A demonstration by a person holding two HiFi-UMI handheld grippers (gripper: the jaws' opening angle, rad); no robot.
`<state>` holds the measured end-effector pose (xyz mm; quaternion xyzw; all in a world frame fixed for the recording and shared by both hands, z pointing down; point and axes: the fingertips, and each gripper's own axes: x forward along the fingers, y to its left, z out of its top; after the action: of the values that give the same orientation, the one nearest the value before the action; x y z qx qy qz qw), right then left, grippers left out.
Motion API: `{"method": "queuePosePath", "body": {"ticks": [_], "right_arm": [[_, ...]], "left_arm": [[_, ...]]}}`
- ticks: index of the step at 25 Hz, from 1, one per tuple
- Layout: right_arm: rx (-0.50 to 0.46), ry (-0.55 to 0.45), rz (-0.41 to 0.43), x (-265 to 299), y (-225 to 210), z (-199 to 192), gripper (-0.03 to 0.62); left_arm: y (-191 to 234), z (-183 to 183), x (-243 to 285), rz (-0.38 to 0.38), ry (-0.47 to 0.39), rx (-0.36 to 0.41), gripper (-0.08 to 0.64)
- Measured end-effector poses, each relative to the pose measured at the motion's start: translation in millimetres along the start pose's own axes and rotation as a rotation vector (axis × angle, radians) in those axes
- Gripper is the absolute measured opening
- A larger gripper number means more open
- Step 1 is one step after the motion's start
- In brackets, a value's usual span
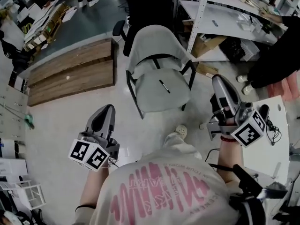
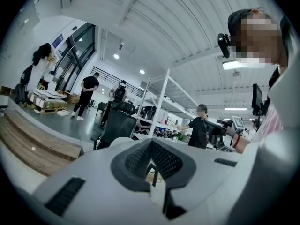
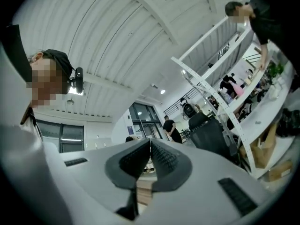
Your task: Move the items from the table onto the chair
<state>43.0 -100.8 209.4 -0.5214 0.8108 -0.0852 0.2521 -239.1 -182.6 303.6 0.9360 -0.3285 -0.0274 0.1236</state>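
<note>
Left gripper [image 1: 106, 110]: jaws together at the tips in its own view [image 2: 150, 143], nothing clamped between the pads. It is held out in front of the person's body over bare floor [image 1: 65, 121].

Right gripper [image 1: 219, 82]: jaws closed pad to pad [image 3: 149, 145], also empty. It is held out at the left edge of the white table [image 1: 277, 144].

Task things: a slim dark pen-like item [image 1: 164, 86] lies flat on the seat of the white chair [image 1: 152, 43], near the middle. A dark cabled item [image 1: 268, 120] sits on the table; I can't tell what it is.

Clearances:
- The chair sits straight ahead between the two grippers with its seat front facing the person. Its black arm frames run along both sides of the seat.
- The floor between the grippers and the seat front is open, apart from the person's own shoe [image 1: 180, 131].
- On the left, a wooden platform [image 1: 70, 71] stands well apart from the left gripper.
- On the right, a white shelving rack [image 1: 220, 11] stands just behind the chair, and another person in black [image 1: 276, 60] is at it.
</note>
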Motion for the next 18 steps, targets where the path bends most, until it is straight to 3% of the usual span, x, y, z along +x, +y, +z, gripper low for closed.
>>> {"method": "queuePosePath", "body": {"ticks": [7,13,18], "right_arm": [[-0.043,0.113,-0.149,-36,6,-11,0.015],[-0.032,0.114,-0.172,-59,3,0,0.015],[-0.070,0.120,-0.170,-67,7,13,0.015]], "left_arm": [[-23,13,7,-0.082,0.012,0.002,0.009],[-43,19,12,-0.109,0.011,0.062,0.009],[-55,15,17,-0.133,0.045,0.063,0.009]]}}
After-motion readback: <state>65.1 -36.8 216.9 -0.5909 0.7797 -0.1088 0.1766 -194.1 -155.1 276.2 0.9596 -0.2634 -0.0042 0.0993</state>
